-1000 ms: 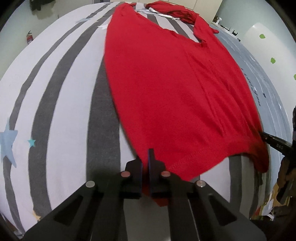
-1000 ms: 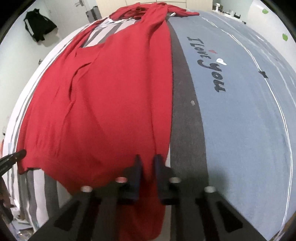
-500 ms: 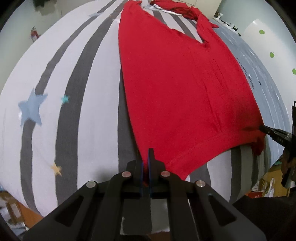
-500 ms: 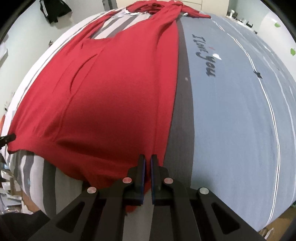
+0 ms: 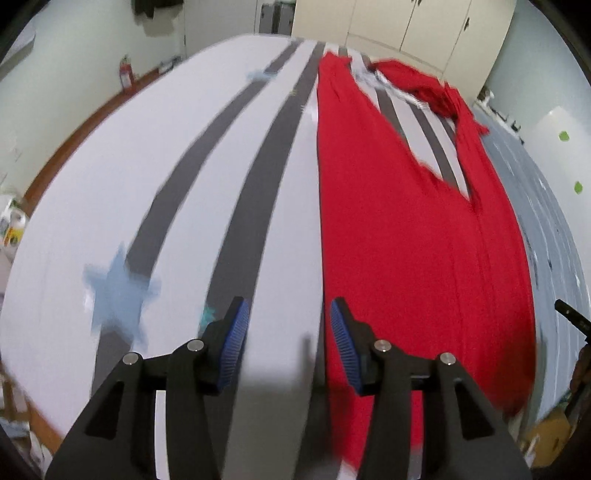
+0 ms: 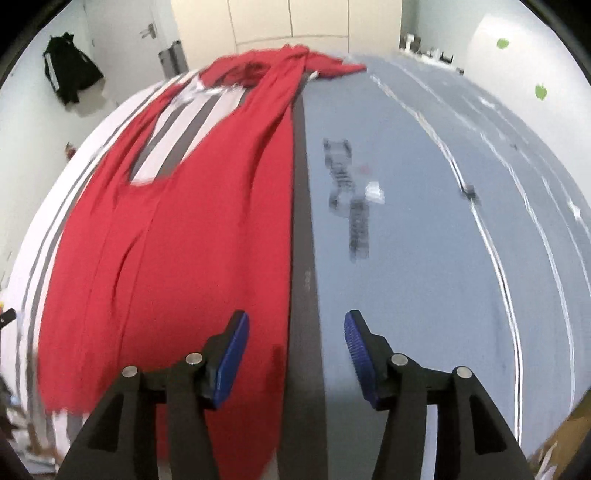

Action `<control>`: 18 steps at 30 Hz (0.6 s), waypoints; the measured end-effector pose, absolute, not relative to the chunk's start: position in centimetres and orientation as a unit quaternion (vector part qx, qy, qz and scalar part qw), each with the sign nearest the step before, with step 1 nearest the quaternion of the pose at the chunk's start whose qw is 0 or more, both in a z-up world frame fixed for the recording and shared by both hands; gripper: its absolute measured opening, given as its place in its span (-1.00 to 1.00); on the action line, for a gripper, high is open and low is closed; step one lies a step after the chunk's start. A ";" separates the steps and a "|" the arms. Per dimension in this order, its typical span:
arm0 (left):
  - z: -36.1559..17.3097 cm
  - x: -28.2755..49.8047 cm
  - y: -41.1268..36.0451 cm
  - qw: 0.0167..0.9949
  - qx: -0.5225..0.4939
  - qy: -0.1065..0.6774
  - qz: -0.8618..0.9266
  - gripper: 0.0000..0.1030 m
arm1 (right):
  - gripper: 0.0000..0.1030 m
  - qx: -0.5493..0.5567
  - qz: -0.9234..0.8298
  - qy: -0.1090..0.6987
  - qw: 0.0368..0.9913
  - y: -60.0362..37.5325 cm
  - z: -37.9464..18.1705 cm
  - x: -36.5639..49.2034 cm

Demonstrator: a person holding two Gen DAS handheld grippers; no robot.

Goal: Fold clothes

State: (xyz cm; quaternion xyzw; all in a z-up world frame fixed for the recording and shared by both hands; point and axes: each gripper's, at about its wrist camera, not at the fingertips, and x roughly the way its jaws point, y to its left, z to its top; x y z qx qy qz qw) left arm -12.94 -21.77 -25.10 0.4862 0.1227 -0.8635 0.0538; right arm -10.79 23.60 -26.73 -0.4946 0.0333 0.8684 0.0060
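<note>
A red garment (image 5: 406,240) lies stretched lengthwise on the bed, its hem near me and its sleeves bunched at the far end. It also shows in the right wrist view (image 6: 192,251). My left gripper (image 5: 286,339) is open and empty above the garment's left edge, near the hem. My right gripper (image 6: 295,347) is open and empty above the garment's right edge, over a dark grey stripe. Both views are blurred by motion.
The bed cover is white with grey stripes and blue stars (image 5: 118,295) on the left, and grey-blue with dark lettering (image 6: 351,206) on the right. Cupboards (image 6: 295,18) and a hanging black jacket (image 6: 70,74) stand beyond the bed. A cardboard box (image 5: 546,443) sits low right.
Both grippers were shut on the garment's hem corners; now both have opened and let go. The hem lies on the bed, and both cameras have tilted up.
</note>
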 end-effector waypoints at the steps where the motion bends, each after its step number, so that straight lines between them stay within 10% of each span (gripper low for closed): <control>1: -25.6 -14.8 -22.0 0.052 0.478 0.126 -0.868 -0.16 | -0.03 -0.485 0.874 0.032 0.004 24.0 -26.5 -12.4; 18: -31.6 -35.6 -23.4 0.029 0.483 0.117 -0.867 -0.16 | -0.02 -0.488 0.873 0.010 0.003 23.3 -33.4 -33.6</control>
